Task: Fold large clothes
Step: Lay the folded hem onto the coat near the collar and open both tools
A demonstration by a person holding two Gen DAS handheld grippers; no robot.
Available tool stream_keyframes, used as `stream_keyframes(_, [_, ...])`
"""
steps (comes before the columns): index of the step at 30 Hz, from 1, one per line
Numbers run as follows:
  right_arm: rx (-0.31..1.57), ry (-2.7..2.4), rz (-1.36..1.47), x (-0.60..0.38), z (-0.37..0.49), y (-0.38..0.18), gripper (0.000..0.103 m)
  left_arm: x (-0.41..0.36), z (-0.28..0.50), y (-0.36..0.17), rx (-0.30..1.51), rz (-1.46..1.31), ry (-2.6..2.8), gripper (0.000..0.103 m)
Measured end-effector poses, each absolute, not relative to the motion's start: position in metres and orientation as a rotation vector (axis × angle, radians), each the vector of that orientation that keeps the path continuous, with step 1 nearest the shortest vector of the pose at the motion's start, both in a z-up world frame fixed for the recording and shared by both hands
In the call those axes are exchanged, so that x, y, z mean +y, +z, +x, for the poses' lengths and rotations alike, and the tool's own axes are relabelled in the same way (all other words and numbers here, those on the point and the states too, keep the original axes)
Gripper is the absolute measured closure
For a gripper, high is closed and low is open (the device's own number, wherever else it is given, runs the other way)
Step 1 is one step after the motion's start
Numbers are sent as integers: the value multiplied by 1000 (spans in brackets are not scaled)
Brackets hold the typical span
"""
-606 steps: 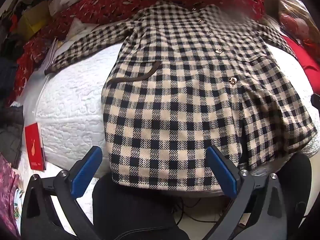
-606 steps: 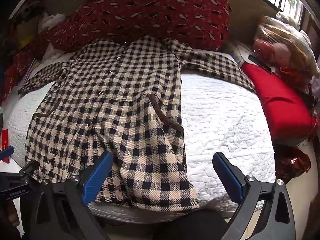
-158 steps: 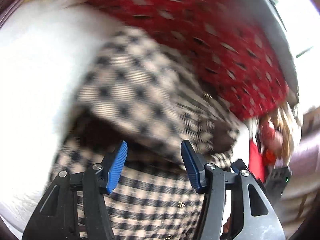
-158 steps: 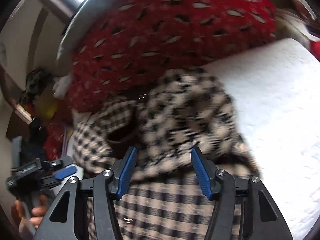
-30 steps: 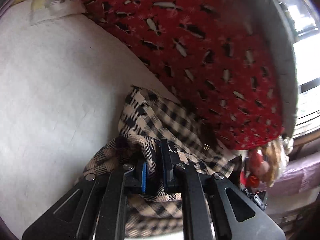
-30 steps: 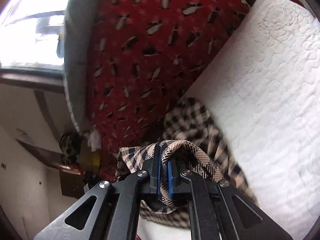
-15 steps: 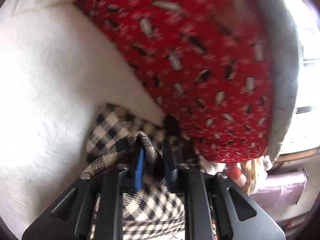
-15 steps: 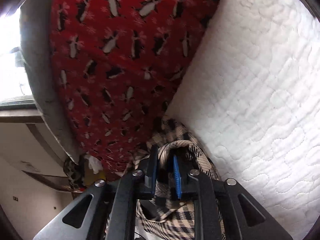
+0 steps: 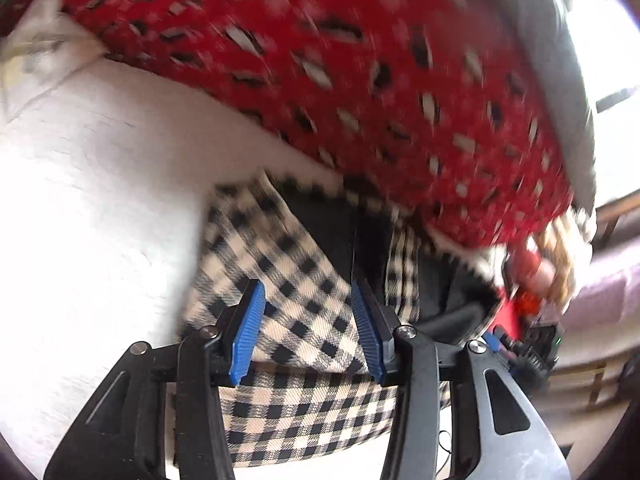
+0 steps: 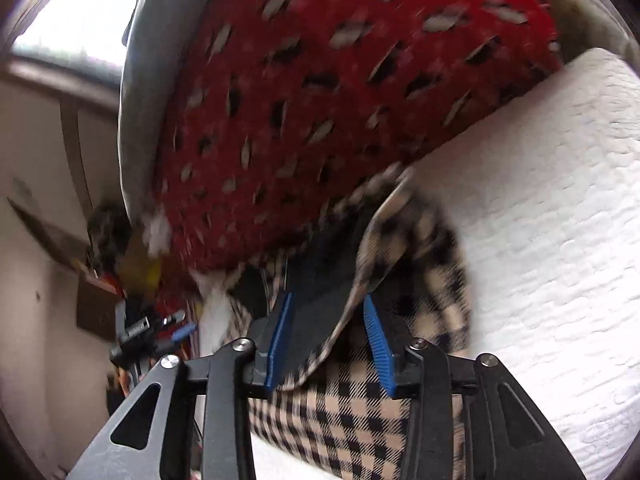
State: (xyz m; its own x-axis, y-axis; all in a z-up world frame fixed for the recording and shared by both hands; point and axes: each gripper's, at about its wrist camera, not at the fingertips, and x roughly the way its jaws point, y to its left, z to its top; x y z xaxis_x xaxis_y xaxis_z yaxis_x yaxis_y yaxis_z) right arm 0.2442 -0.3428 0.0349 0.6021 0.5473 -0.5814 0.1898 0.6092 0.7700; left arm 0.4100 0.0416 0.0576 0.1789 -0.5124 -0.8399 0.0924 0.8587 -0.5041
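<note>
Checked coat (image 9: pixel 296 300), cream and black, lying folded on the white quilted bedcover (image 9: pixel 92 208) with its far end against the red patterned cushion (image 9: pixel 360 80) at the head of the bed. In the left wrist view, a folded-over layer of the coat lies between the blue pads of the left gripper (image 9: pixel 306 332); its jaws have just been opening, and the pads now stand apart on either side of the cloth without pressing it. A patch of dark lining shows beyond this layer, next to the cushion's edge. In the right wrist view, the right gripper (image 10: pixel 328 344) is likewise parted, its jaws having just been opening; a curled edge of the coat (image 10: pixel 400 264), dark lining inward, rises between the pads, close to the left one, though contact cannot be judged through the blur. The bedcover (image 10: pixel 540 240) extends to the right and the cushion (image 10: pixel 320 100) fills the upper field. The other handheld gripper (image 10: pixel 148 332) appears at lower left of this view, blurred.
</note>
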Motion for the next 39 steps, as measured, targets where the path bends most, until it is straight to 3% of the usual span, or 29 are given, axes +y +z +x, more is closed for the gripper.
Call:
stream_keyframes(11, [1029, 266, 944, -317, 262, 11, 63, -24, 447, -16, 1506, -326, -291, 59])
stream_keyframes(14, [1033, 292, 928, -317, 264, 10, 63, -31, 450, -13, 1499, -280, -272, 60])
stream_keyframes(15, [1038, 297, 923, -316, 266, 9, 63, -37, 448, -13, 1507, -222, -271, 70])
stream_keyframes(16, [1041, 296, 926, -316, 269, 8, 63, -44, 445, -12, 1507, -137, -262, 87])
stream_keyframes(19, [1027, 298, 957, -319, 273, 3, 63, -50, 436, -9, 1502, -22, -277, 103])
stream_keyframes(21, [996, 289, 971, -320, 276, 2, 66, -38, 439, 0, 1439, -47, -222, 103])
stream_keyframes(24, [959, 291, 955, -320, 288, 11, 102, -14, 448, 26, 1305, -128, -171, 103])
stream_keyframes(28, [849, 242, 956, -336, 305, 36, 101, 17, 460, 55, 1201, -234, -112, 103])
stream_keyframes(32, [864, 160, 995, -352, 313, 33, 90, 24, 461, 53, 1261, -255, -168, 103])
stream_keyframes(35, [800, 133, 1039, -363, 303, 31, 87, 18, 453, 42, 1306, -295, -238, 91])
stream_keyframes(37, [803, 138, 1018, -364, 298, 31, 79, 16, 453, 32, 1350, -321, -263, 64])
stream_keyframes(39, [839, 138, 983, -360, 297, 30, 74, 7, 451, 23, 1388, -318, -263, 59])
